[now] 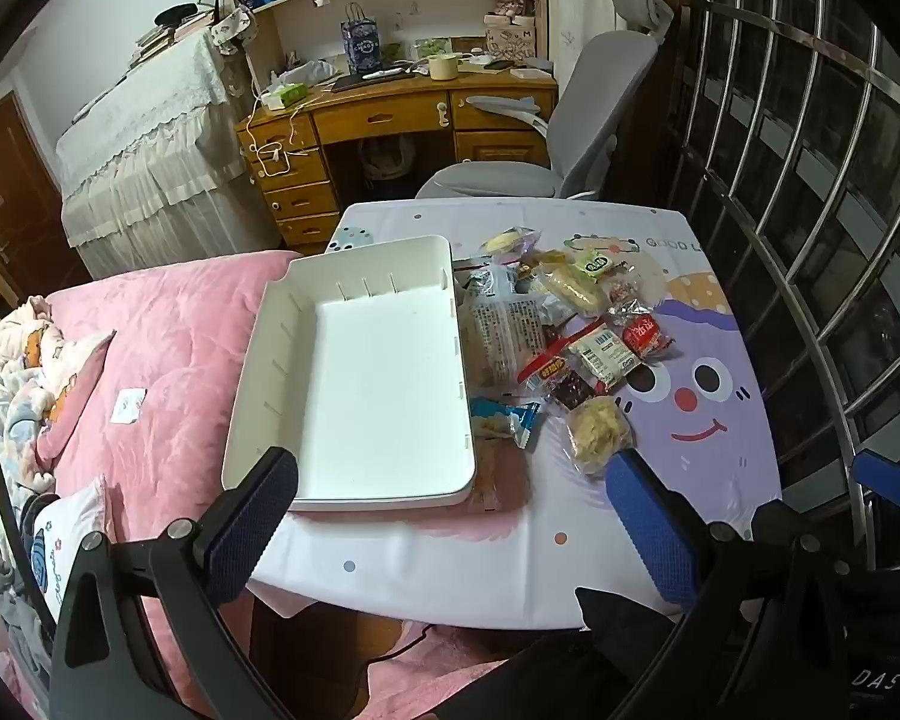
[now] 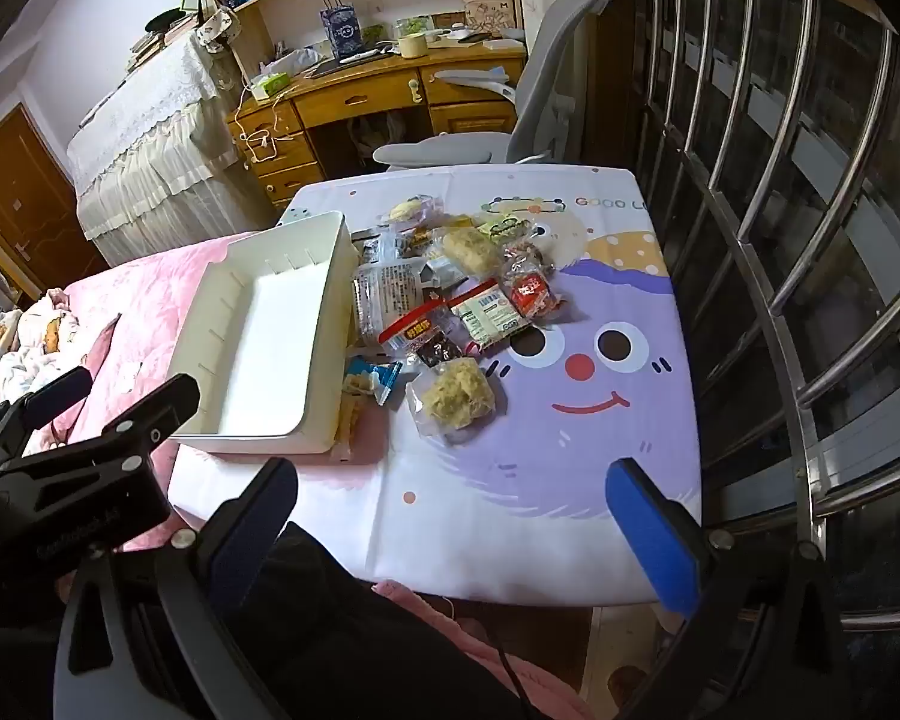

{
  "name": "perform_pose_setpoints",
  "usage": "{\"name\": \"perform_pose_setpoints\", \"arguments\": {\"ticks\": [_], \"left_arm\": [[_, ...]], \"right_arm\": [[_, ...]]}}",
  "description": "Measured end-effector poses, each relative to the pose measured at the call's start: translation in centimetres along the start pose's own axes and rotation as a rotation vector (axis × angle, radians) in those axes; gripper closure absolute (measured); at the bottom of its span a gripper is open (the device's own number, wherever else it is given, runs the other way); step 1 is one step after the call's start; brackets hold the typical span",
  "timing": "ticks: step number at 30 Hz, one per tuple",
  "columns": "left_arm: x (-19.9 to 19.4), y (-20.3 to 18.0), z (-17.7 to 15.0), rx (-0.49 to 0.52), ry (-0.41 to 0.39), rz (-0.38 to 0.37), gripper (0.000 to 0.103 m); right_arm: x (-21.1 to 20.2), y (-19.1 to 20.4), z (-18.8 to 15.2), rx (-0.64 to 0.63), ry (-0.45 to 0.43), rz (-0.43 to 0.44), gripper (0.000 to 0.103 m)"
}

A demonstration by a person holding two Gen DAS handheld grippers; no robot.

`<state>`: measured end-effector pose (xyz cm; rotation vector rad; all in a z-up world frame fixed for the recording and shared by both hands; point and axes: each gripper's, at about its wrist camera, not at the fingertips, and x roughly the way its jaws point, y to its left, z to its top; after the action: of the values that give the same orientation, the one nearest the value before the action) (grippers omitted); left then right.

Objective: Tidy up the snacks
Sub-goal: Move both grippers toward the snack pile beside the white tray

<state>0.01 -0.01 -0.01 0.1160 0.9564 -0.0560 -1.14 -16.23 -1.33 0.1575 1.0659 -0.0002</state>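
A white plastic bin (image 1: 282, 360) (image 2: 210, 324) lies empty on the left part of a small table with a cartoon cloth (image 1: 708, 432) (image 2: 570, 468). Right of it sits a heap of several wrapped snacks (image 1: 570, 324) (image 2: 450, 306): a clear pack of pale puffs (image 1: 597, 432) (image 2: 457, 399), a blue-and-white packet (image 1: 507, 417) (image 2: 373, 381), a red sachet (image 1: 645, 333) (image 2: 531, 294). My left gripper (image 1: 450, 468) hangs open above the table's near edge, nothing between its fingers. My right gripper (image 2: 450, 471) is open too, over the cloth's front, clear of the snacks.
A bed with a pink quilt (image 1: 168, 348) (image 2: 144, 276) adjoins the table's left side. A grey office chair (image 1: 576, 120) (image 2: 528, 108) and a wooden desk (image 1: 390, 114) stand behind. Metal window bars (image 1: 810, 240) (image 2: 780, 240) run along the right.
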Motion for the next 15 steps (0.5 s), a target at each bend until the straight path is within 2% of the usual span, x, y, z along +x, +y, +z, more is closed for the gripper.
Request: {"name": "perform_pose_setpoints", "arguments": {"ticks": [15], "left_arm": [[0.3, -0.21, 0.33, 0.014, 0.0, -0.016, 0.001]], "right_arm": [[0.44, 0.37, -0.21, 0.008, 0.024, 0.011, 0.0]]}}
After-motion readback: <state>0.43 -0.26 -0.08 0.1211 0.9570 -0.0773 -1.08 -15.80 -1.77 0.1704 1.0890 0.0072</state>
